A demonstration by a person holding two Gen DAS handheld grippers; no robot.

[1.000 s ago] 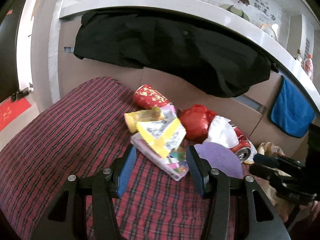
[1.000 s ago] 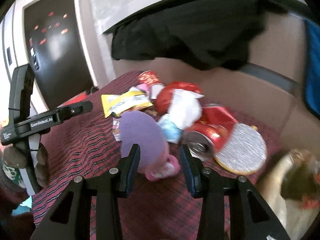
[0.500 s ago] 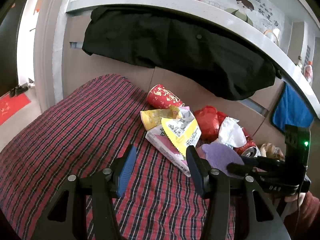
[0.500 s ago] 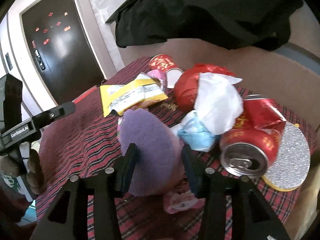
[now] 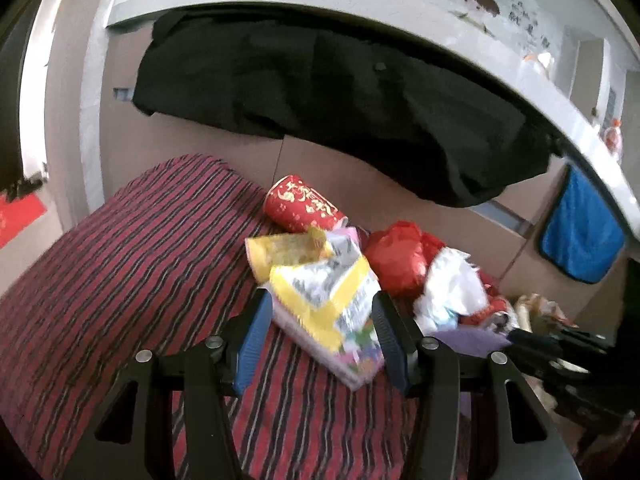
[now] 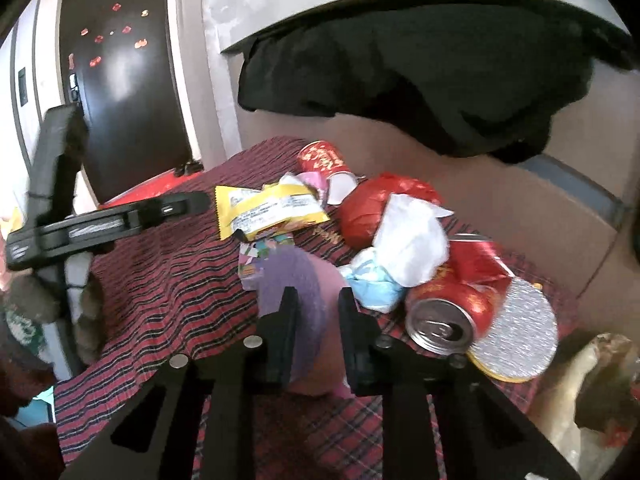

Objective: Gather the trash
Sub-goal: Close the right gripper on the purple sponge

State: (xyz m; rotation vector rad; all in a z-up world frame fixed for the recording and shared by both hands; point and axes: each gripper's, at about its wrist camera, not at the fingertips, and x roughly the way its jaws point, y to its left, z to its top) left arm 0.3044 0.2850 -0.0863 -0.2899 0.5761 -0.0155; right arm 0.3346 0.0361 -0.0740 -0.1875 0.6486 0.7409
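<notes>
Right tool point(image 6: 318, 312): jaws wide a moment ago, now closing on the purple disc point(image 6: 296, 280) at the trash heap's near edge on the table point(image 6: 160, 280); pickup beginning. Left tool point(image 5: 320, 336): open, straddling the yellow wrapper point(image 5: 324, 292).

Surface: I see a red-and-dark plaid cloth point(image 6: 160, 280) carrying a heap of litter.
Right gripper point(image 6: 318, 308): my black jaws are closing on a soft purple round pad point(image 6: 304, 280) that sits between them.
Beside it, right: crushed red drink can point(image 6: 448, 312), open end facing me, touching a glittery silver disc point(image 6: 520, 336).
Behind: crumpled white tissue point(image 6: 412, 236), yellow snack wrapper point(image 6: 268, 208), red paper cup point(image 6: 324, 160) lying on its side.
Left edge: the other black gripper point(image 6: 120, 220), blurred.
</notes>
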